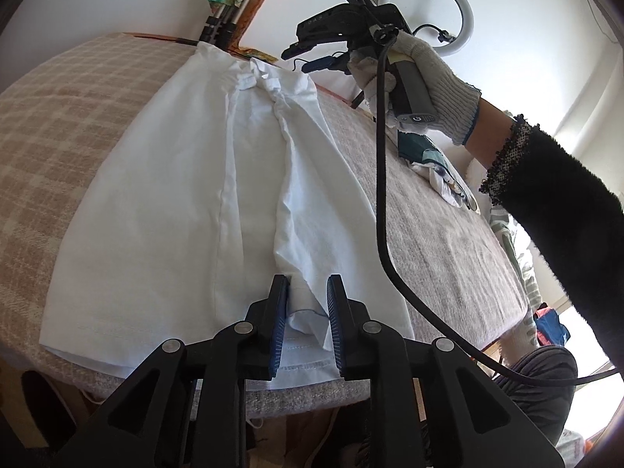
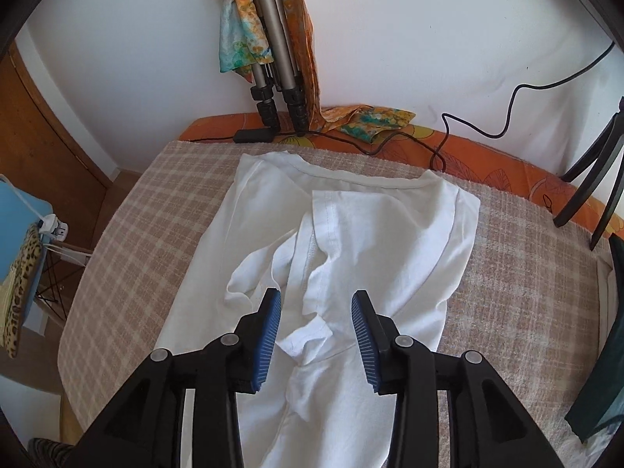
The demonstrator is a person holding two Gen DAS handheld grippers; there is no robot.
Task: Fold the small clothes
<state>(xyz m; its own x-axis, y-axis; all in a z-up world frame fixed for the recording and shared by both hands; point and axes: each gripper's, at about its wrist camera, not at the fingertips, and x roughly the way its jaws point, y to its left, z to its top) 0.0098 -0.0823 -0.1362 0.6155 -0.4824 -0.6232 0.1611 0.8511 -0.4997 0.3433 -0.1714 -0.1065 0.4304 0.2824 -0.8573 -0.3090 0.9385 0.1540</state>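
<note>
A white shirt (image 1: 187,210) is spread lengthwise on a checked cloth (image 1: 58,124) that covers the tabletop (image 1: 448,234), its collar end at the far side and its hem at the near edge. One side of the shirt is folded in over the middle, and a rumpled ridge is formed along its length. The left claw (image 1: 308,296) is seen at the near hem with its jaws narrowly parted; a folded corner of the shirt lies between the blue pads (image 1: 279,323), and whether it is pressed by them cannot be told. The right claw (image 2: 316,312) is held above the shirt's far half with its jaws moderately open, and nothing is gripped; a bunched fold and a small flap of fabric are seen below the gap. In the left wrist view the right claw (image 1: 312,56) is seen raised over the collar end, carried by a gloved hand (image 1: 433,78) with a dark sleeve (image 1: 553,210), and a black cable (image 1: 380,195) hangs from it. A tripod (image 2: 273,62) and a patterned scarf (image 2: 241,39) are seen against the far wall, and a ring light (image 1: 429,15) is seen to the right.
</note>
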